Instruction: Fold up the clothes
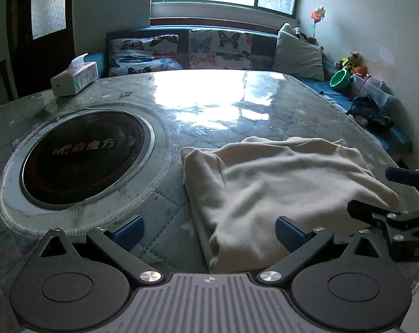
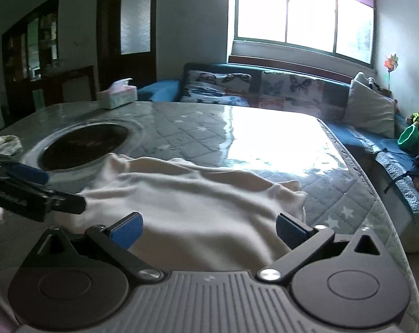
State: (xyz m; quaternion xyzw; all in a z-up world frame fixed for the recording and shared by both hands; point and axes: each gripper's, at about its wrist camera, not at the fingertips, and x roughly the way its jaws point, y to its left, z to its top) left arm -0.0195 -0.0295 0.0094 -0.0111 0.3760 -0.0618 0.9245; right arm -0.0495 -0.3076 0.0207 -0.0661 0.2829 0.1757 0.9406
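Item: table top point(image 1: 215, 102), quilted cover under clear sheet. Contents, left to right.

1. Round cooktop point(image 1: 84, 155), set into the table, left of the work.
2. Left gripper point(image 1: 209, 231): fingers spread wide, holding nothing, poised over the near left edge of the garment.
3. Cream garment point(image 1: 278, 194): lies on the near right part of the table, just beside the cooktop's ring. Already doubled into a rough rectangle, layers showing along its left edge; surface rumpled, far edge uneven. Judged partly folded, with at least one more fold and smoothing left.
4. Right gripper point(image 2: 208, 230): fingers equally wide apart, empty, over the garment's near right portion.

View notes: the left wrist view shows the cooktop face and lettering; the right wrist view alone shows the garment's right corner point(image 2: 295, 194), the table's right edge and the cabinet point(image 2: 34, 63) far left.
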